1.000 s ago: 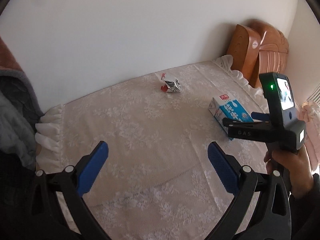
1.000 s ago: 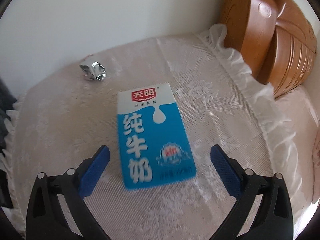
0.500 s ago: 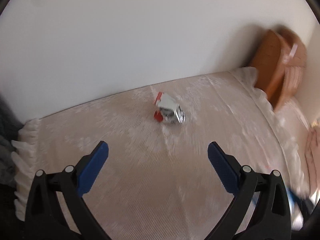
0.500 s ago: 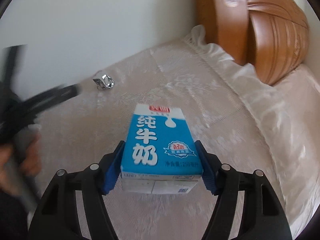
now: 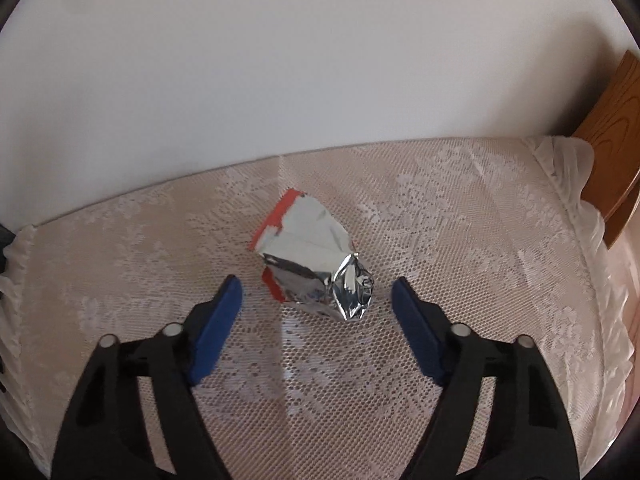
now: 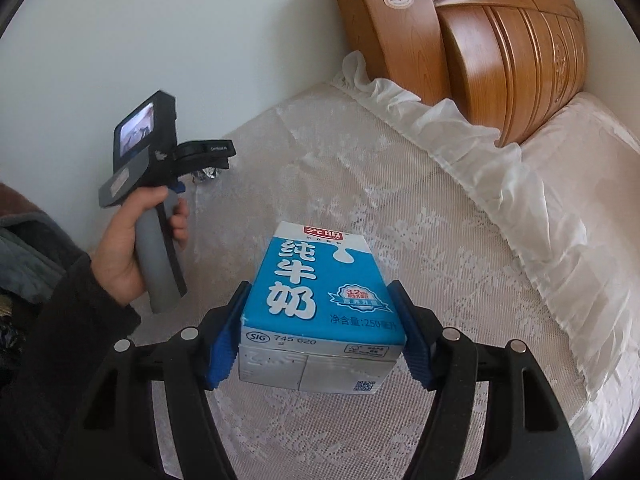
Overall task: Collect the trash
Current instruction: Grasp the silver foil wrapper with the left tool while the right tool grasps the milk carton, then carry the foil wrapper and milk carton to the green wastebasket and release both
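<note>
A crumpled silver and red foil wrapper (image 5: 316,268) lies on the lace-covered bed (image 5: 480,272) near the wall. My left gripper (image 5: 316,292) is open, its blue fingers on either side of the wrapper's near end, not touching it. My right gripper (image 6: 320,320) is shut on a blue and white milk carton (image 6: 316,300) and holds it above the bed. In the right wrist view the left gripper's body (image 6: 160,152) is held over the wrapper (image 6: 206,174) at the far left.
A white wall (image 5: 280,60) runs close behind the wrapper. A carved wooden headboard (image 6: 480,40) stands at the right end of the bed, with a ruffled white bed edge (image 6: 460,132) in front of it. Dark clothing (image 6: 24,248) lies at the left.
My left gripper moved in to the wrapper, narrowing its jaws around it. My right gripper shut on the milk carton and lifted it off the bed.
</note>
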Motion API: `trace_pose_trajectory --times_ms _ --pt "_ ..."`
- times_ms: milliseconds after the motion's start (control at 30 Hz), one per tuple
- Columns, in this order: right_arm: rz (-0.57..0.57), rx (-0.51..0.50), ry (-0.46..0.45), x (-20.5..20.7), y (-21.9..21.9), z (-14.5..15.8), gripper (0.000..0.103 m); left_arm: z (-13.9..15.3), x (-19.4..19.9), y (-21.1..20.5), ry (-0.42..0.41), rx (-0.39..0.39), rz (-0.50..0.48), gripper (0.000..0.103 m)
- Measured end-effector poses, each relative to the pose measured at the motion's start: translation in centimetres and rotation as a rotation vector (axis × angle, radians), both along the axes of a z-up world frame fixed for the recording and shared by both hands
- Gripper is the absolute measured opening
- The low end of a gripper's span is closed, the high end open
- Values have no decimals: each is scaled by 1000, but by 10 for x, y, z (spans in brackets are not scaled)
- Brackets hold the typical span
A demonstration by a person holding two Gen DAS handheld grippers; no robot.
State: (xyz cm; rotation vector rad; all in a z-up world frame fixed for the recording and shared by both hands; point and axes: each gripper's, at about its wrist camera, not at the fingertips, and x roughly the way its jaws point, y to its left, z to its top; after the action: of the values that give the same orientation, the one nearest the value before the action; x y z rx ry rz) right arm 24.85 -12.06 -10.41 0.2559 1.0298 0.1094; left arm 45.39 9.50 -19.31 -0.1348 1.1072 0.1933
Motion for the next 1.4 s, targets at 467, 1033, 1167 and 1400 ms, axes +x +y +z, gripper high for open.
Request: trace_pose_trajectory --times_ms 467,1033,1167,1400 --pt "21 -32 27 -19 5 -17 68 14 -9 -13 -37 39 -54 35" --pt "1 46 3 -106 -4 1 68 90 -175 10 -103 3 -224 34" --pt "-15 110 -5 -140 -11 1 68 91 -236 20 -69 -22 -268 34" --pt "-5 114 -11 -178 -8 -15 68 92 -307 8 -59 -57 -318 34"
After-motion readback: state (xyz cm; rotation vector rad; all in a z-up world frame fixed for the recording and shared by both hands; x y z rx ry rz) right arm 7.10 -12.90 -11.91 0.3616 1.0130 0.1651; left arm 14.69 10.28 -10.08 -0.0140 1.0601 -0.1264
